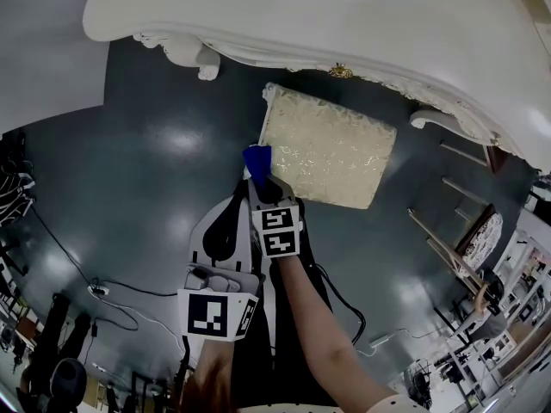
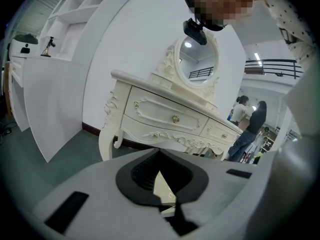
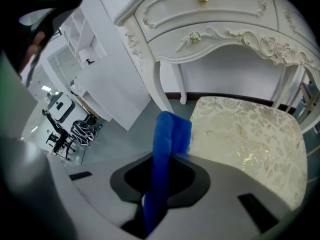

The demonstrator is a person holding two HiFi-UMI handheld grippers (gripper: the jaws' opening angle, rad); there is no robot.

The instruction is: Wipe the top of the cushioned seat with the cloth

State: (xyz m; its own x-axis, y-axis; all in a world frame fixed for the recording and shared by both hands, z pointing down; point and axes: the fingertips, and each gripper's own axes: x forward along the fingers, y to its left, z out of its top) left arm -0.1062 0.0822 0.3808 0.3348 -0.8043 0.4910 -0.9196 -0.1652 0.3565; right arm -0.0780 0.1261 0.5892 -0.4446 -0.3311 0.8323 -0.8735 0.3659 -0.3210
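The cushioned seat [image 1: 328, 148] is cream with a gold leaf pattern and stands in front of the white dressing table [image 1: 344, 24]. In the right gripper view the seat top [image 3: 250, 139] fills the right side. My right gripper [image 1: 258, 181] is shut on a blue cloth [image 1: 256, 159], which hangs just off the seat's near left corner. That cloth [image 3: 167, 144] sticks up from between the jaws of the right gripper [image 3: 152, 206]. My left gripper [image 1: 227, 222] is lower and to the left, away from the seat. The left gripper [image 2: 167, 205] looks shut with nothing in it.
The dressing table's carved leg [image 1: 205, 63] stands left of the seat. Cables [image 1: 108, 292] trail on the dark floor at lower left. Wooden frames [image 1: 448, 239] lean at the right. People [image 2: 247, 124] stand far behind the table, and a white partition [image 2: 50, 99] is at left.
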